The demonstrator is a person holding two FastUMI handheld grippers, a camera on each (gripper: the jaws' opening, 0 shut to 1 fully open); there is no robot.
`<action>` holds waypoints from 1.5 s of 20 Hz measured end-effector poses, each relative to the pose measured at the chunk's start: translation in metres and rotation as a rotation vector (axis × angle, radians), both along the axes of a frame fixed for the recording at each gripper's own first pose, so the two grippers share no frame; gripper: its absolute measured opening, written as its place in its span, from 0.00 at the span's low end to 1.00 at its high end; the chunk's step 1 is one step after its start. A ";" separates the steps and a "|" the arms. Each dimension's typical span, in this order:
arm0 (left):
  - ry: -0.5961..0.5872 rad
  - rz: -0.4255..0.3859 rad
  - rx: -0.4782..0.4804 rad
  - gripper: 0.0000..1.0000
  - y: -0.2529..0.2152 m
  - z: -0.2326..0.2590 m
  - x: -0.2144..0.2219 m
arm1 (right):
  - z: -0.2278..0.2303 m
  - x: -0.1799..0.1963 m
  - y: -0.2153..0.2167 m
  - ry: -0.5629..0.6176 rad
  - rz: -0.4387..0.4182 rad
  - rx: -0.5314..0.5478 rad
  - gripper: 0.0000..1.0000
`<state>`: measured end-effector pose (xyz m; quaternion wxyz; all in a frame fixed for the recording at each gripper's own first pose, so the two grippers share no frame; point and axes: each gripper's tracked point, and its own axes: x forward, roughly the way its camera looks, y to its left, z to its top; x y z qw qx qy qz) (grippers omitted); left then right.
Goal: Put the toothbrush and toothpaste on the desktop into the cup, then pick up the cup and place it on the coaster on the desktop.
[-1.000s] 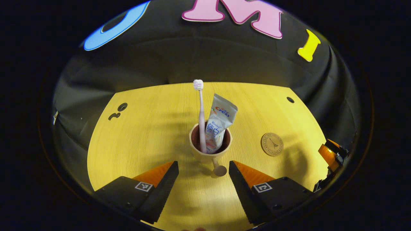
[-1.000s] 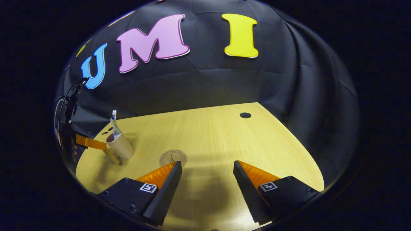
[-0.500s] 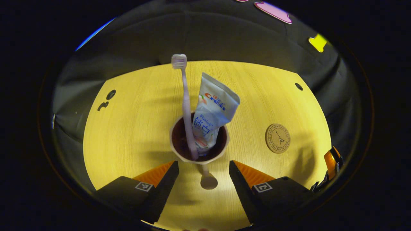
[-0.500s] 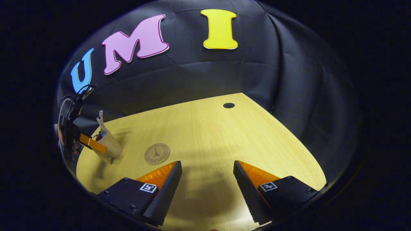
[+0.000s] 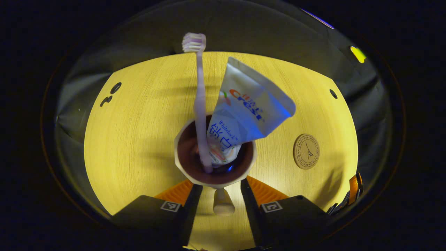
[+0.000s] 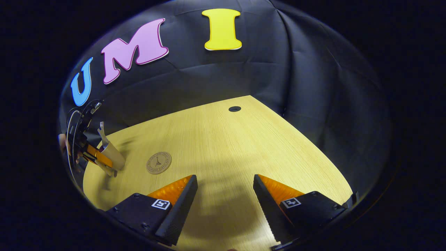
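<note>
A beige cup (image 5: 215, 176) with a dark inside stands on the yellow wooden desktop (image 5: 139, 122). It holds a pink toothbrush (image 5: 198, 90), head up, and a white and blue toothpaste tube (image 5: 249, 108) leaning right. My left gripper (image 5: 219, 184) has its fingers tucked under the cup's rim on both sides, pressing its body, and the cup's handle (image 5: 223, 205) pokes out between them. The round brown coaster (image 5: 306, 151) lies to the right. In the right gripper view my right gripper (image 6: 225, 179) stands open over bare wood, with the coaster (image 6: 159, 162) ahead left and the cup (image 6: 113, 157) beyond it.
A cable hole (image 5: 333, 93) sits at the desktop's far right and two dark openings (image 5: 115, 88) at its far left. The black cloth wall closes in behind. Part of the right gripper (image 5: 353, 184) shows at the right edge. A hand (image 6: 62, 144) holds the left gripper.
My left gripper moved forward around the cup and its fingers closed in on it. The right gripper view swung right, so the coaster and cup slid left.
</note>
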<state>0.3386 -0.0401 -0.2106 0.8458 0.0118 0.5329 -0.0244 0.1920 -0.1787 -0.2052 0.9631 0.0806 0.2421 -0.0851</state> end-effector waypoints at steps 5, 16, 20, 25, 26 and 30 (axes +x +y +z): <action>0.033 -0.017 -0.015 0.32 -0.002 -0.006 -0.002 | 0.002 -0.008 -0.003 0.001 0.002 0.002 0.99; -0.014 -0.076 -0.037 0.22 -0.012 0.003 -0.009 | 0.014 -0.027 -0.003 -0.004 0.020 -0.014 0.98; -0.026 -0.147 -0.016 0.22 -0.026 0.017 -0.013 | 0.019 -0.028 -0.004 -0.009 0.017 -0.015 0.99; -0.032 -0.259 0.012 0.22 -0.064 0.023 -0.012 | 0.028 -0.034 -0.018 -0.027 -0.011 -0.026 0.99; -0.029 -0.278 0.012 0.22 -0.074 0.023 -0.012 | 0.028 -0.036 -0.022 -0.027 -0.020 -0.026 0.98; -0.011 -0.363 0.027 0.22 -0.109 0.020 -0.011 | 0.027 -0.049 -0.044 -0.024 -0.074 -0.024 0.99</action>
